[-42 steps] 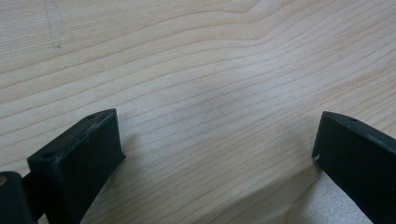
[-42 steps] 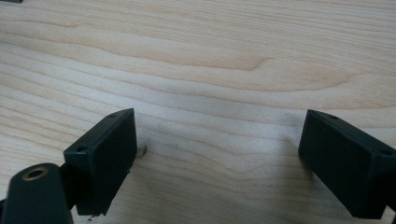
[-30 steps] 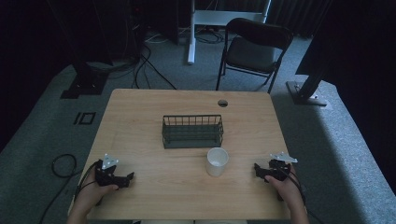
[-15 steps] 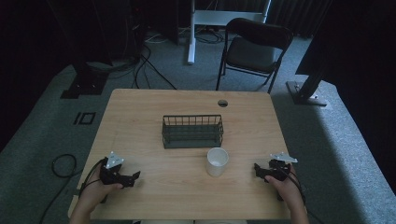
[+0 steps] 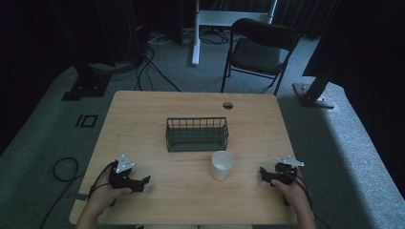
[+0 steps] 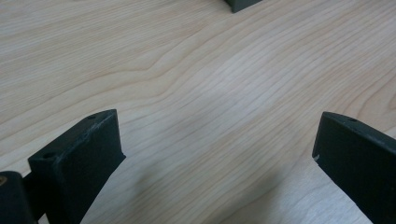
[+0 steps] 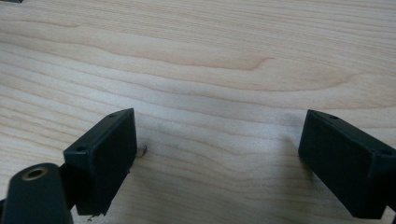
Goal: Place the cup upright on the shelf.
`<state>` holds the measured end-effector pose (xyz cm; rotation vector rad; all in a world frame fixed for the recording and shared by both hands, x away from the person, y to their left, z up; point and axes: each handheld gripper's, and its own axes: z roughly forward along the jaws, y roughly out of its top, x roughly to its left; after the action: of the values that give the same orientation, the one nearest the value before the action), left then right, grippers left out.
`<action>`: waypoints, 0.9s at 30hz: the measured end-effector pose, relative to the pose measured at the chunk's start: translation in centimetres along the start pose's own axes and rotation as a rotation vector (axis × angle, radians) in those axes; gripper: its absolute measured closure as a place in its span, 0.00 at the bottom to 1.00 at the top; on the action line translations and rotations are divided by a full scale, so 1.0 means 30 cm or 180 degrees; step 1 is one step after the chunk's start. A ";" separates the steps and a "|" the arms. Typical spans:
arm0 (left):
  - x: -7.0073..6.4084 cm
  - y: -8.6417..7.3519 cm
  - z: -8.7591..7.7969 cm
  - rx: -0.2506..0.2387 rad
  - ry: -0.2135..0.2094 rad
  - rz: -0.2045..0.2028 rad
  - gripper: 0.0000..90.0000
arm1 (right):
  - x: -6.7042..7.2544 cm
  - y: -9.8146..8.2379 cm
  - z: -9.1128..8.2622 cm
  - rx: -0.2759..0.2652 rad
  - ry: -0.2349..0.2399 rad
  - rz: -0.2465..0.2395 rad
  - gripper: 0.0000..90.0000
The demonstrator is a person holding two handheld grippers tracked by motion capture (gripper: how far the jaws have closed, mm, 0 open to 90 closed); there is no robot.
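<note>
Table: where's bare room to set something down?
Free: the table left of the wire basket, the strip behind it up to the cable hole, and the front middle between both grippers. Crowded: basket and cup.

A light wood-grain rectangular table (image 5: 143,119) sits on grey carpeted floor (image 5: 334,157), a small round cable hole (image 5: 228,105) near its far edge. Behind it stands a black folding chair (image 5: 258,52), empty, angled toward the table. Beyond that, the white metal leg of a desk frame (image 5: 195,33). Black cables (image 5: 153,67) snake over the carpet at far left, another loop (image 5: 64,168) beside the table's near left corner. Dark stand bases (image 5: 310,95) flank both sides. The room's edges fall into deep shadow.
</note>
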<state>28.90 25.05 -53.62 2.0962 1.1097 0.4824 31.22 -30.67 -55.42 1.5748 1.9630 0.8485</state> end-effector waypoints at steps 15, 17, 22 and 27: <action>-0.071 0.043 0.047 -0.0015 -0.0157 0.0171 0.02 | 0.000 0.000 0.000 0.0000 0.0000 0.0000 0.12; -0.086 0.053 0.056 -0.0007 -0.0189 0.0202 0.02 | 0.000 0.000 0.000 0.0000 0.0000 0.0000 0.12; -0.115 0.079 0.055 -0.0042 -0.0204 0.0273 0.02 | 0.000 0.000 0.000 -0.0001 0.0000 0.0000 0.12; -0.141 0.103 0.057 -0.0084 -0.0290 0.0332 0.02 | 0.000 0.000 0.000 -0.0001 0.0000 0.0000 0.12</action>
<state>29.30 19.67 -52.52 2.1386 0.9408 0.4439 31.22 -30.68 -55.43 1.5746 1.9628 0.8489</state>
